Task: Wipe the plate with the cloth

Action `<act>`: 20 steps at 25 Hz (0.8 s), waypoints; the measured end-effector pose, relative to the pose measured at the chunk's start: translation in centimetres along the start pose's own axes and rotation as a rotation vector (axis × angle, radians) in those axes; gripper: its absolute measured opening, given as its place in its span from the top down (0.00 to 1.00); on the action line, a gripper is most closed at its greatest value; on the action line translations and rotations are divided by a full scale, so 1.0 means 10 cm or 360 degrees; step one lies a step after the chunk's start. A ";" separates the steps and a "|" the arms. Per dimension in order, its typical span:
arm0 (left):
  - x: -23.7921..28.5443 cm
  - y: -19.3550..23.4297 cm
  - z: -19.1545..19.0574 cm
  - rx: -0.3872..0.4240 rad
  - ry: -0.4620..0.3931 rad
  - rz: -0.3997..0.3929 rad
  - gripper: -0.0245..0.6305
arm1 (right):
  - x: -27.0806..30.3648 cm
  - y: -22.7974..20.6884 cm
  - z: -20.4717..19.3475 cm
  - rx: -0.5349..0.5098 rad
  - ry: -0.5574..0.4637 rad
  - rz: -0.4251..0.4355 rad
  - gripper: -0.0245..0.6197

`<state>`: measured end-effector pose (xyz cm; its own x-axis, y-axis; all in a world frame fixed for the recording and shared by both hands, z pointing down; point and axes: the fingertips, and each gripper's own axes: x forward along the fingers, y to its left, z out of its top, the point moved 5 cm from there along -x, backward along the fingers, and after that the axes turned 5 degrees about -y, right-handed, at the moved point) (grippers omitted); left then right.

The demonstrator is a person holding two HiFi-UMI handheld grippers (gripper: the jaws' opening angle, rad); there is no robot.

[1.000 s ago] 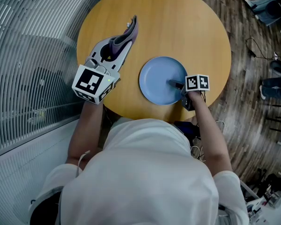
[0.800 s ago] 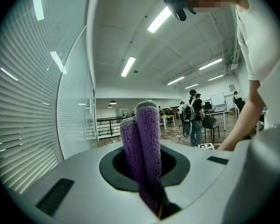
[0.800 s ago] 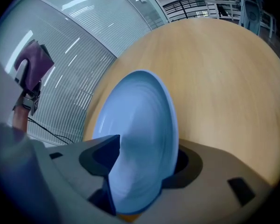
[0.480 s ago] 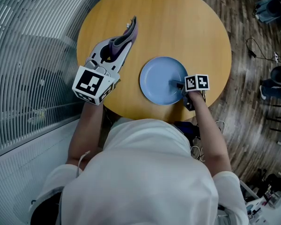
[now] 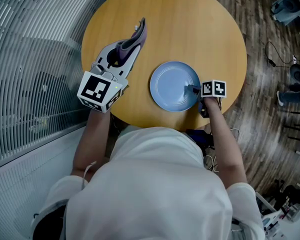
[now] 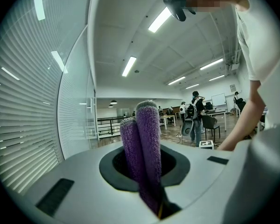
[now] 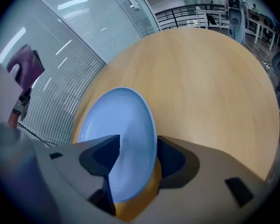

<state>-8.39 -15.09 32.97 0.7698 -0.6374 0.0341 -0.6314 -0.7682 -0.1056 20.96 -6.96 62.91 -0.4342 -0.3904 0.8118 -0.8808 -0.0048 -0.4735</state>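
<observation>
Left gripper (image 5: 132, 44): jaws were pressed together on a folded purple cloth (image 6: 147, 139), which was held upright between them, off to the left of the plate. Right gripper (image 7: 130, 157): jaws were closed on the near right rim of a pale blue plate (image 5: 172, 86). The plate was seen at the near part of a round wooden table (image 5: 190, 24).

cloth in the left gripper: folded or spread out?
Folded. The purple cloth shows as two thick layers side by side, pinched in the left gripper; the head view shows a narrow strip.
</observation>
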 end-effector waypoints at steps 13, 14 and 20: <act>0.01 0.02 -0.04 -0.0006 -0.0005 0.0003 0.89 | -0.31 -0.27 0.23 0.0168 -0.0346 -0.0102 0.69; 0.00 0.02 -0.04 -0.0007 -0.0005 0.0004 0.89 | -0.33 -0.28 0.25 0.0155 -0.0371 -0.0118 0.74; 0.02 0.02 -0.04 -0.0012 0.0000 0.0004 0.89 | -0.44 -0.22 0.35 0.0079 -0.0474 -0.0124 0.89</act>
<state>-8.45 -15.41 33.33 0.7684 -0.6391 0.0336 -0.6338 -0.7672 -0.0984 25.43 -8.46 59.18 -0.2846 -0.6399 0.7138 -0.8958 -0.0877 -0.4358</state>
